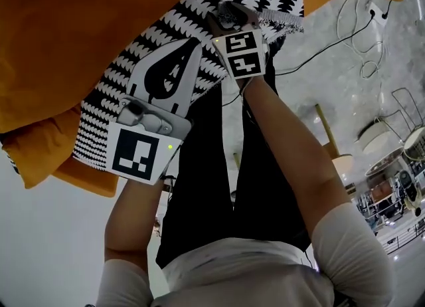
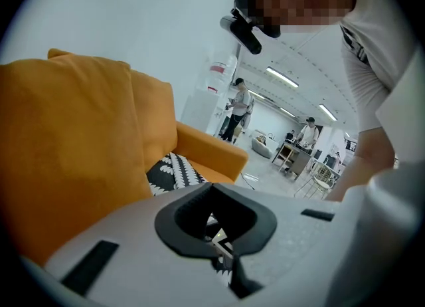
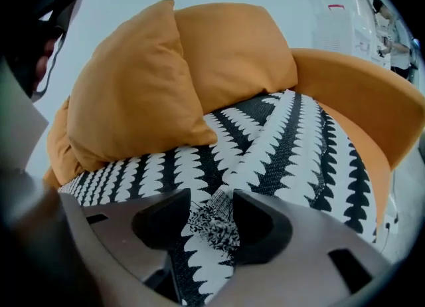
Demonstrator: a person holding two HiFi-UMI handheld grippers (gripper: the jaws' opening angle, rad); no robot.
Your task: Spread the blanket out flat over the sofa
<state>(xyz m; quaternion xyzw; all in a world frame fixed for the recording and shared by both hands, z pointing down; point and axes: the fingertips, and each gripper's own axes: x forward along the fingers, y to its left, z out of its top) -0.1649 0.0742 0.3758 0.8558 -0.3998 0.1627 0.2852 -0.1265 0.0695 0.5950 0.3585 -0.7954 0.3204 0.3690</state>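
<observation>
Two grippers work the soft, light black-and-white zigzag woven blanket [image 3: 285,146] lying rumpled on the orange upholstered sofa [image 3: 358,93]. The right gripper [image 3: 212,214] gapes, fringed hem [image 3: 214,227] loose between its jaws; the left gripper [image 1: 192,46] looks pinched together. Limp cloth, I'd say: best gripped at corners.

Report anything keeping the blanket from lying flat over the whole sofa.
Two cushions lean at the back of the sofa; the blanket reaches only as far as them. Nothing else visible is in the way.
</observation>
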